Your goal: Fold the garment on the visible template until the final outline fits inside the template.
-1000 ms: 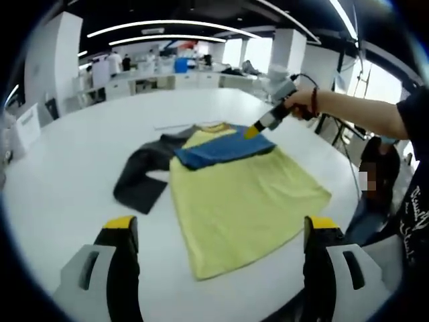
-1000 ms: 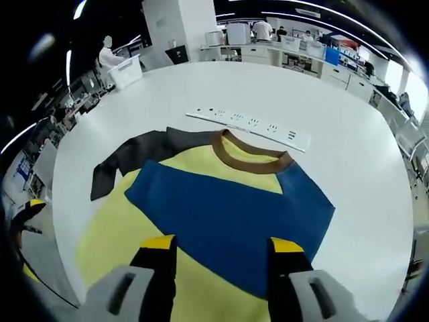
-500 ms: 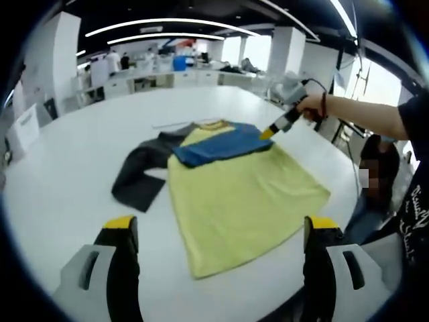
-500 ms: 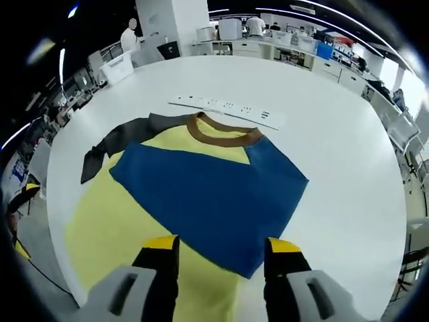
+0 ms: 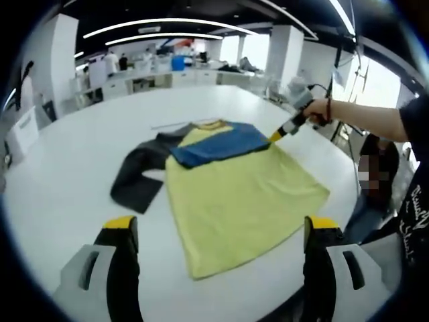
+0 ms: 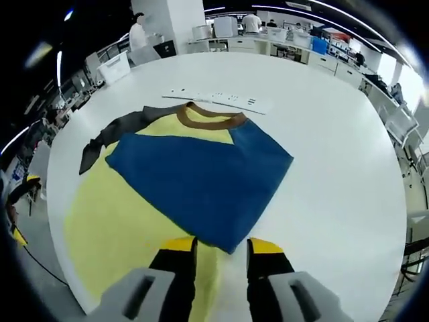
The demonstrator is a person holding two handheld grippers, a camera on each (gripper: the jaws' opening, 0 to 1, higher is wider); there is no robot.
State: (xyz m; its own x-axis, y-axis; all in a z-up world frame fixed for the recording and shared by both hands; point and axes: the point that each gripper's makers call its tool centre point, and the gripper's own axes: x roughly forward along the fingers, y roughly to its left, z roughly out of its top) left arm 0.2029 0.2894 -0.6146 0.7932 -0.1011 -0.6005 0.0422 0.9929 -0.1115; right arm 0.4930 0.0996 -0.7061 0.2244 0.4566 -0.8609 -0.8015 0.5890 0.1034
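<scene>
Looking along the left gripper [image 5: 218,231], its jaws stand wide apart, empty, low over the near edge of the white bench [image 5: 67,168]. The garment [image 5: 234,194], a yellow shirt with a blue sleeve folded across its chest and a dark sleeve spread to the left, lies flat mid-bench. The right gripper [image 5: 276,136], held in a hand [image 5: 315,111], reaches the blue sleeve's far corner.

From the right gripper view, the right gripper's [image 6: 221,245] jaws are narrowed with a gap between them, at the blue sleeve's [image 6: 201,174] corner. A white strip [image 6: 218,100] lies beyond the brown collar [image 6: 208,119].
</scene>
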